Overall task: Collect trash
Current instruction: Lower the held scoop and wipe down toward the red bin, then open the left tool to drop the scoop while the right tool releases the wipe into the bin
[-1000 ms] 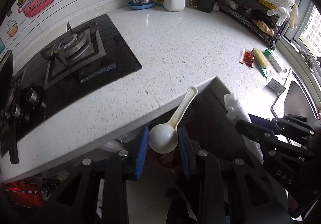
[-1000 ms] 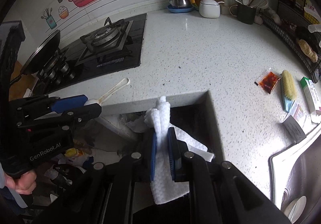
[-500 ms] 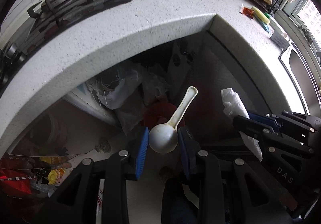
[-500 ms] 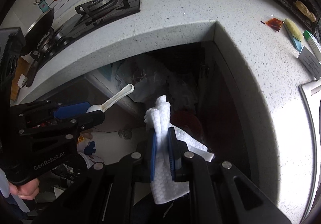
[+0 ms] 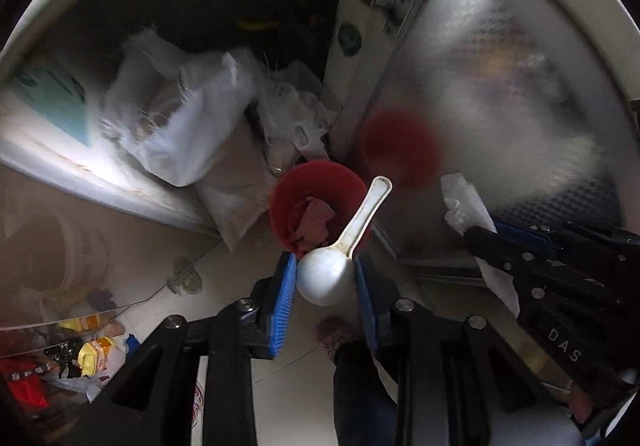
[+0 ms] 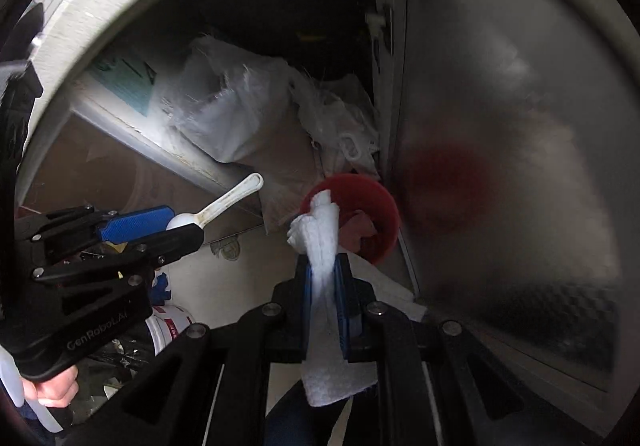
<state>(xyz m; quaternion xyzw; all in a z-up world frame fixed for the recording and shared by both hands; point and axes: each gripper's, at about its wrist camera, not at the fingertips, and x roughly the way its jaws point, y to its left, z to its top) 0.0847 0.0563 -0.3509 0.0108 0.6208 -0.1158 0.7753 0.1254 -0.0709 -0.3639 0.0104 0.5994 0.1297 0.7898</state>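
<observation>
Left wrist | white plastic spoon (image 5: 326,277) stained | crumpled wipe (image 6: 320,242) white

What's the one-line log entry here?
left gripper: shut on white plastic spoon | right gripper: shut on white paper towel | red plastic bin: below

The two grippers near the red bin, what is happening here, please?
A person is collecting trash with a gripper in each hand. The left gripper is shut on a white plastic spoon; the right gripper is shut on a crumpled white paper towel. Both are held over a red bin on the floor under the counter, which already has a reddish scrap inside. Nothing is dropped yet.
</observation>
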